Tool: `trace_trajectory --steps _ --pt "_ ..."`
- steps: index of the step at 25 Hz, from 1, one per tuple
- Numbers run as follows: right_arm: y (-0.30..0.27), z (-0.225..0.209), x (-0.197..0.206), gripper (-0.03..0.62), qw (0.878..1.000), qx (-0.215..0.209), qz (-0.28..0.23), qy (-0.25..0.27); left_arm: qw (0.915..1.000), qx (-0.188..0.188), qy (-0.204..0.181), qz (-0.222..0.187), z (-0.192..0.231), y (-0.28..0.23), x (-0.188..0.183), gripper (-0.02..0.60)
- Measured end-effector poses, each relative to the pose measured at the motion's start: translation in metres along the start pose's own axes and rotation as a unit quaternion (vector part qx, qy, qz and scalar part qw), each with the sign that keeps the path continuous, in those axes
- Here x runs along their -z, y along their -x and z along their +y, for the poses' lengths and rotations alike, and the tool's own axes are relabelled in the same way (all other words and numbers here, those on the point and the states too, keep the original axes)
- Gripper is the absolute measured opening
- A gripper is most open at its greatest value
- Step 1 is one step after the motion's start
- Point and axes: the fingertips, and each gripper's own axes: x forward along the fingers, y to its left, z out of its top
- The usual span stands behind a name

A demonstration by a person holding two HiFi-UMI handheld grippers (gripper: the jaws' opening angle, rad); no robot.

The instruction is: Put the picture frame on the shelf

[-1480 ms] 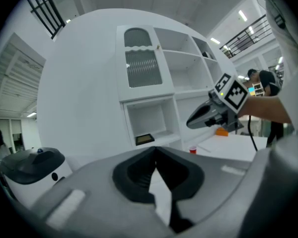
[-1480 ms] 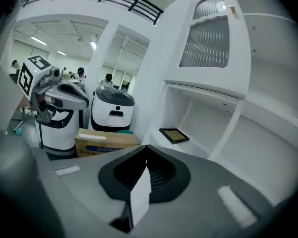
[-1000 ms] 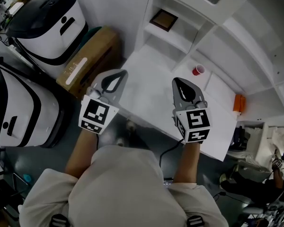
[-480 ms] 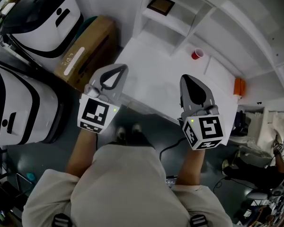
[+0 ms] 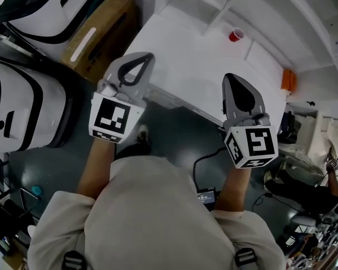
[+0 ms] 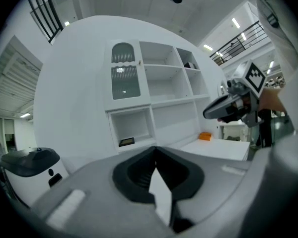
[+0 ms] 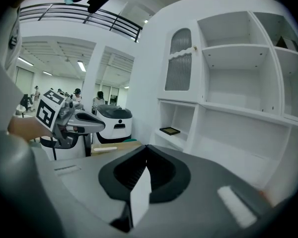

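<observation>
The left gripper (image 5: pixel 148 55) and the right gripper (image 5: pixel 230 77) are both seen clenched shut with nothing between the jaws. They are held well back from the tall white wooden shelf unit (image 6: pixel 152 104), at the near edge of the white tabletop (image 5: pixel 197 75) that adjoins it. The small dark rectangular picture frame (image 6: pixel 126 142) is found lying flat in the shelf unit's lowest left compartment, touched by neither gripper, so the placing is judged done. Were it reached for again, it could be shoved deeper by closed jaws, and the small red plastic cup (image 5: pixel 235 35) near the shelf unit's foot could be toppled by a careless sweep.
</observation>
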Motion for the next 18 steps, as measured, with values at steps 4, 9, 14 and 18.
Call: trace_trajectory --steps 4,9,14,18 --pt "0.032 0.006 0.009 0.008 1.0 -0.012 -0.005 0.015 1.0 0.003 -0.006 -0.007 -0.035 0.015 -0.008 0.005" --pt "0.076 0.01 0.02 0.008 1.0 -0.017 -0.01 0.021 0.9998 0.013 -0.01 -0.013 -0.081 0.03 -0.018 0.005" --pt "0.111 0.015 0.023 0.008 0.999 -0.02 -0.009 0.042 0.9995 0.009 -0.016 -0.025 -0.108 0.047 -0.038 0.005" --pt "0.133 0.021 0.031 0.008 0.998 -0.027 -0.003 0.048 0.9993 0.004 -0.023 -0.029 -0.129 0.059 -0.045 0.005"
